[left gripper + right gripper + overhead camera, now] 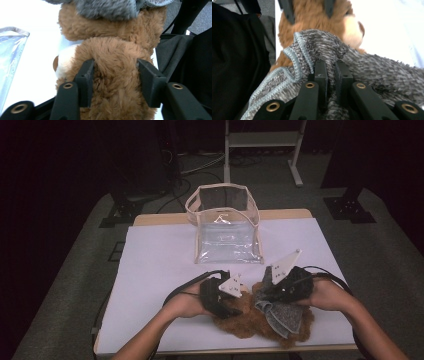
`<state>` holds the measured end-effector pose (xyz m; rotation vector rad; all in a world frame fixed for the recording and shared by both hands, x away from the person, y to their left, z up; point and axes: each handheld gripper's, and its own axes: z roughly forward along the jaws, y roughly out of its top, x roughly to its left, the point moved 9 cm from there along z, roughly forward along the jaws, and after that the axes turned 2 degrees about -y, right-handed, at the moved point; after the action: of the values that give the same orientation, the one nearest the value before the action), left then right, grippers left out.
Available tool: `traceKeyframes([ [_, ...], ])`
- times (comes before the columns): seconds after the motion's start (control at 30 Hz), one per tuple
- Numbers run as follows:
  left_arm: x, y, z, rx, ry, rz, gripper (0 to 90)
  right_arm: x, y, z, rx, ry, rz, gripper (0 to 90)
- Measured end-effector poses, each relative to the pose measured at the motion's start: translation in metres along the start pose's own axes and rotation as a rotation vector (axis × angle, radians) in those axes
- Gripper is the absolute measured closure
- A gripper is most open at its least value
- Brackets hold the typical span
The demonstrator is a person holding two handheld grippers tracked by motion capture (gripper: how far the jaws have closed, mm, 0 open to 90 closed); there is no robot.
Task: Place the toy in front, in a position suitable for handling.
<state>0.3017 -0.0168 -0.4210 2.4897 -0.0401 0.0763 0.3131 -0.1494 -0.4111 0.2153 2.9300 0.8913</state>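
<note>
We see a fluffy brown plush teddy bear (240, 320) lying at the near edge of the white-covered table (160, 265), a little right of the middle, just in front of the person. A grey fuzzy knitted cloth with a pale blue stitched hem (282, 316) lies draped over the bear's right side.

Our left gripper (231, 306) comes in from the left, carried by the left hand (187, 304). In the left gripper view its two black jaws stand on either side of a rounded part of the bear (115, 75), and the pads press into the brown fur, so we read it as clamped on the bear. Beyond that part we see the bear's pale muzzle (64, 63) toward the left and the grey cloth (107, 7) across the top.

Our right gripper (267, 296) comes in from the right, in the right hand (327, 296). In the right gripper view its jaws stand almost together with a fold of the grey cloth (322, 50) pinched between them; the stitched hem curls just to the left of the jaws. Behind the cloth we see the bear's brown head and pale muzzle (352, 30), with the other gripper's jaws gripping it farther off.

Farther back, near the middle of the table, stands a clear plastic bag with beige trim (226, 227), its top open, well apart from the bear and both grippers. Its clear wall (10, 57) also shows at the left of the left gripper view.
</note>
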Motion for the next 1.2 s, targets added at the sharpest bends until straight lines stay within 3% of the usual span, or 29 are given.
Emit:
traceKeyframes([
  [0.17, 0.004, -0.005, -0.011, -0.005, 0.020, -0.022, 37.7, 0.004, -0.014, -0.002, -0.032, 0.001, 0.036, 81.8],
  [0.27, 0.008, -0.016, -0.017, -0.005, 0.014, -0.064, 34.9, 0.006, -0.022, -0.003, -0.058, 0.008, 0.058, 82.0],
  [0.37, 0.008, -0.023, -0.013, -0.032, -0.011, -0.093, 43.4, 0.007, -0.031, -0.006, -0.076, 0.009, 0.080, 82.0],
  [0.47, 0.008, -0.020, -0.008, -0.041, -0.001, -0.083, 51.8, 0.008, -0.034, -0.010, -0.070, 0.003, 0.078, 81.9],
  [0.6, 0.008, -0.014, -0.004, -0.039, -0.001, -0.089, 55.5, 0.009, -0.028, -0.031, -0.079, -0.008, 0.066, 81.4],
  [0.7, 0.009, -0.009, -0.001, -0.044, -0.008, -0.081, 55.5, 0.009, -0.024, -0.053, -0.112, -0.043, 0.061, 81.2],
  [0.87, 0.009, -0.001, 0.002, -0.038, -0.010, -0.058, 55.4, 0.013, -0.003, -0.074, -0.115, -0.074, 0.010, 80.9],
  [0.97, 0.008, 0.003, 0.004, -0.037, -0.011, -0.044, 55.5, 0.018, 0.017, -0.066, -0.104, -0.054, -0.033, 80.9],
  [1.07, 0.006, 0.006, 0.006, -0.042, -0.018, -0.042, 55.6, 0.020, 0.032, -0.044, -0.075, -0.023, -0.069, 80.7],
  [1.13, 0.005, 0.006, 0.006, -0.039, -0.017, -0.035, 55.6, 0.019, 0.034, -0.026, -0.042, -0.004, -0.077, 80.7],
  [1.2, 0.003, 0.006, 0.006, -0.038, -0.017, -0.030, 55.6, 0.013, 0.027, -0.010, 0.024, -0.014, -0.076, 80.8],
])
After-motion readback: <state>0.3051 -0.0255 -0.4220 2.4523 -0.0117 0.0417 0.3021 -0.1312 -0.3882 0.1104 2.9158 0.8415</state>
